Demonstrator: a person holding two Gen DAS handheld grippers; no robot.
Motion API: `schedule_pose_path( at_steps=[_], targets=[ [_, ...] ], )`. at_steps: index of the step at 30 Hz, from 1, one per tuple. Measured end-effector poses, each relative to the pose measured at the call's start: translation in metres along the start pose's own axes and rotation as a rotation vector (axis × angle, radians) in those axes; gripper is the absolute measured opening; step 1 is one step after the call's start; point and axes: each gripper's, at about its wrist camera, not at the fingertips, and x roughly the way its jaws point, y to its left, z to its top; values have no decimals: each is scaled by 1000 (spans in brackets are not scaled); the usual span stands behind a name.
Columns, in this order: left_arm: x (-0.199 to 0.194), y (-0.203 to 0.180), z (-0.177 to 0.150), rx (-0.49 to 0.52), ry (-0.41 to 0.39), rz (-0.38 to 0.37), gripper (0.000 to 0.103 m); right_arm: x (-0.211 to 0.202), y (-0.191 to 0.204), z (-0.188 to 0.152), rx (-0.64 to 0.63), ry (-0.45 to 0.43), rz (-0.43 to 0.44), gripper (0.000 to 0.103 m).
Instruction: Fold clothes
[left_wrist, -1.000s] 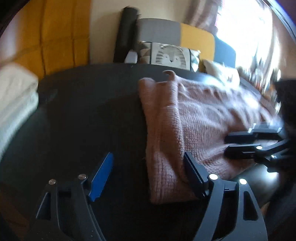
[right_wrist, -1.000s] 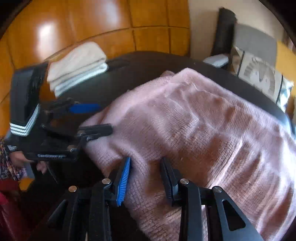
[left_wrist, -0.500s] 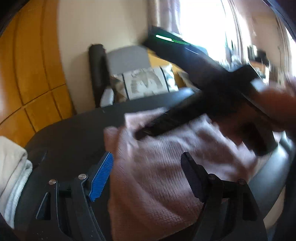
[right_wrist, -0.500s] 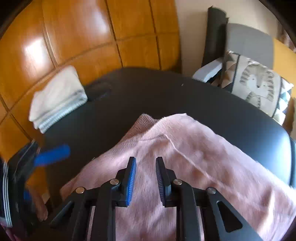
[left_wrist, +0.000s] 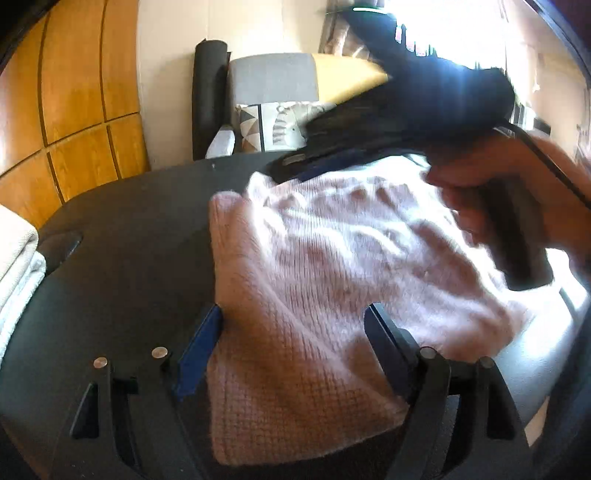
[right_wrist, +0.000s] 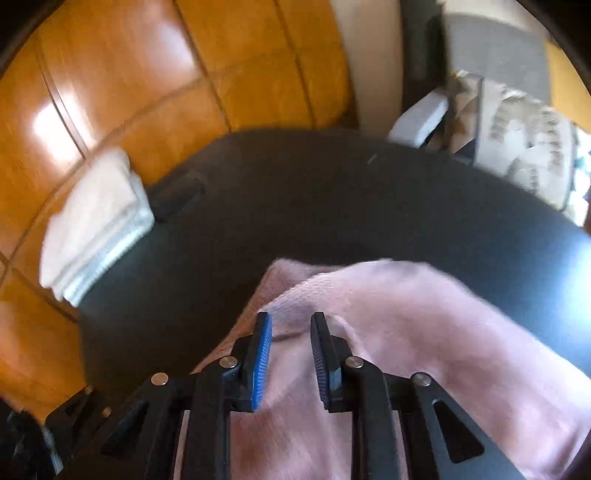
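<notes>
Black matte worktop (left_wrist: 122, 266) carries the whole job; the pink fuzzy knitted sweater (left_wrist: 332, 280) lies on its right half, bunched and doubled over itself.

What changed: a second ago the sweater was spread wide and flat across the worktop, with both my grippers low at its near edge. Half a second ago my right gripper had a fold of the knit and was sweeping over the garment. Now that fold is carried further toward the sweater's far-left corner, and in my right wrist view the lifted pink edge (right_wrist: 369, 280) drapes over the layer below it. My read: one fold is mid-flight, not laid down yet, so the garment is part-folded at best.

Stack of folded white towels or linens (right_wrist: 96, 221) sits at the worktop's left edge, well apart from the sweater.

My right gripper (right_wrist: 291, 354): jaws narrowly apart with pink knit between and under them; looks pinched on the fabric. In the left view it is blurred, with my right hand (left_wrist: 517, 192) gripping the handle above the sweater's far side.

My left gripper (left_wrist: 291, 350): jaws spread wide, holding nothing, straddling the sweater's near-left corner, blue pad at its left edge.
</notes>
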Motion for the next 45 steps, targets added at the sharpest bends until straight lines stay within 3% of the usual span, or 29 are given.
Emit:
schedule_pose_path(
  at_steps=[3,5,9,11,13,16,20,23,28,30,34,37,39,42,45],
  targets=[
    [-12,0,24,-34,-77,12,82,-58,-20,-16,41,-97,-15,30],
    [-15,-6,42,-26,-129,38,82,-94,-46,-31,65,-141,-117,30],
    [0,-31,74,31,-148,11,82,-146,-106,-50,134,-180,-295,30],
    [20,-51,80,96,-115,8,82,-159,-151,-55,201,-155,-387,30],
    [55,-72,82,163,-16,47,82,-167,-192,-64,289,-129,-417,30],
    [101,-79,75,172,166,47,82,-186,-245,-84,427,-129,-446,30],
    [109,-62,74,69,196,-7,88,-228,-293,-122,626,-215,-448,30],
    [110,-58,71,50,189,-24,89,-259,-330,-151,775,-280,-446,31],
    [109,-58,69,63,174,-12,89,-294,-336,-191,864,-340,-310,38],
    [105,-58,67,56,173,-20,89,-296,-333,-208,894,-320,-236,49],
    [104,-58,67,59,171,-17,89,-300,-328,-241,954,-282,-84,62],
    [104,-58,67,58,170,-18,89,-297,-330,-256,1017,-330,76,72],
    [104,-57,68,57,170,-19,89,-292,-327,-250,992,-308,85,74],
    [104,-58,67,58,170,-18,89,-270,-317,-232,914,-200,147,74],
    [101,-60,72,59,187,-2,89,-258,-299,-216,802,-152,69,73]
  ],
)
